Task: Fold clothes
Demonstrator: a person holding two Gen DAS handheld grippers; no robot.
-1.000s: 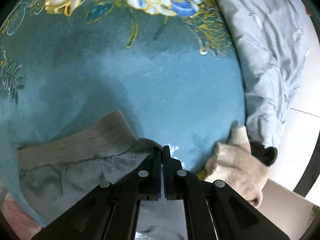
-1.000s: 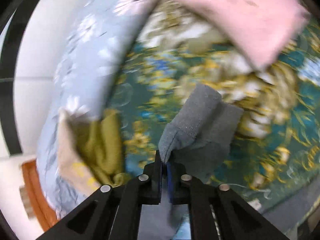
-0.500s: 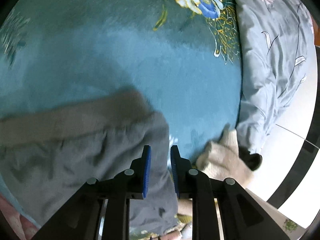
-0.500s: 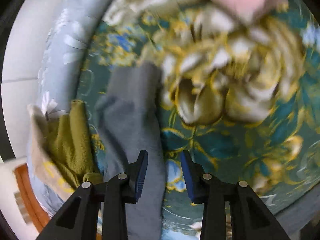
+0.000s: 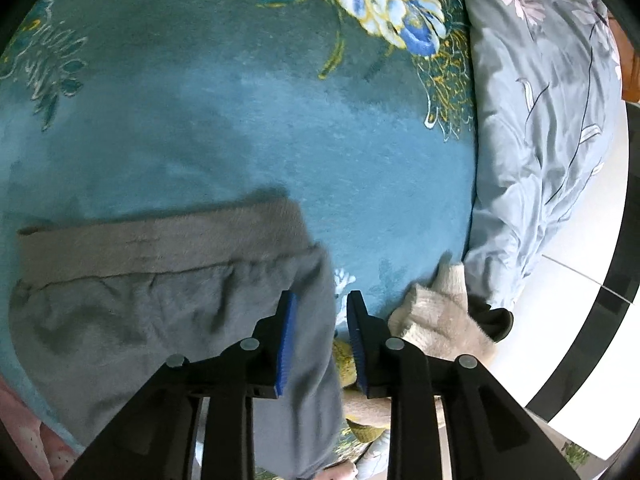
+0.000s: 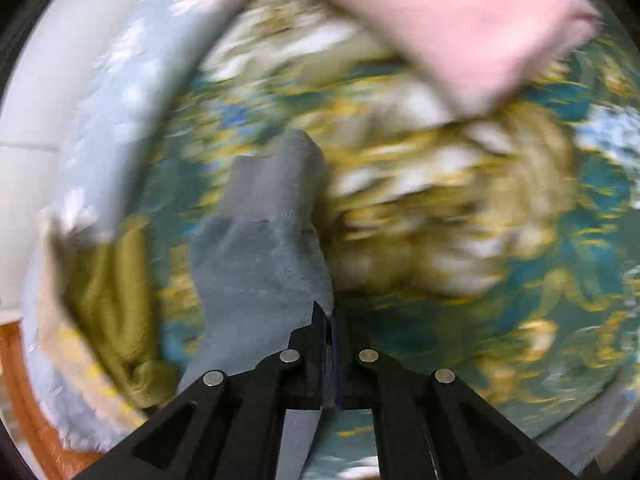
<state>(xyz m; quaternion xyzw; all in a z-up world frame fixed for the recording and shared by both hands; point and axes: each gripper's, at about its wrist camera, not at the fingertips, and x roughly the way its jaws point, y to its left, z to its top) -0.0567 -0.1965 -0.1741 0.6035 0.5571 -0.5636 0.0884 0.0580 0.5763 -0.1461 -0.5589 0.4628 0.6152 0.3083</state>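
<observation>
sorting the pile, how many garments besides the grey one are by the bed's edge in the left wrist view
3 that show: a cream fuzzy garment right of the left gripper, a black piece just beyond it, and an olive-yellow one partly hidden behind the gripper's finger. More may lie underneath.

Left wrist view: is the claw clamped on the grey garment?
No. The left claw is opening, its blue pads apart, with the grey garment lying flat beneath, ungripped.
</observation>
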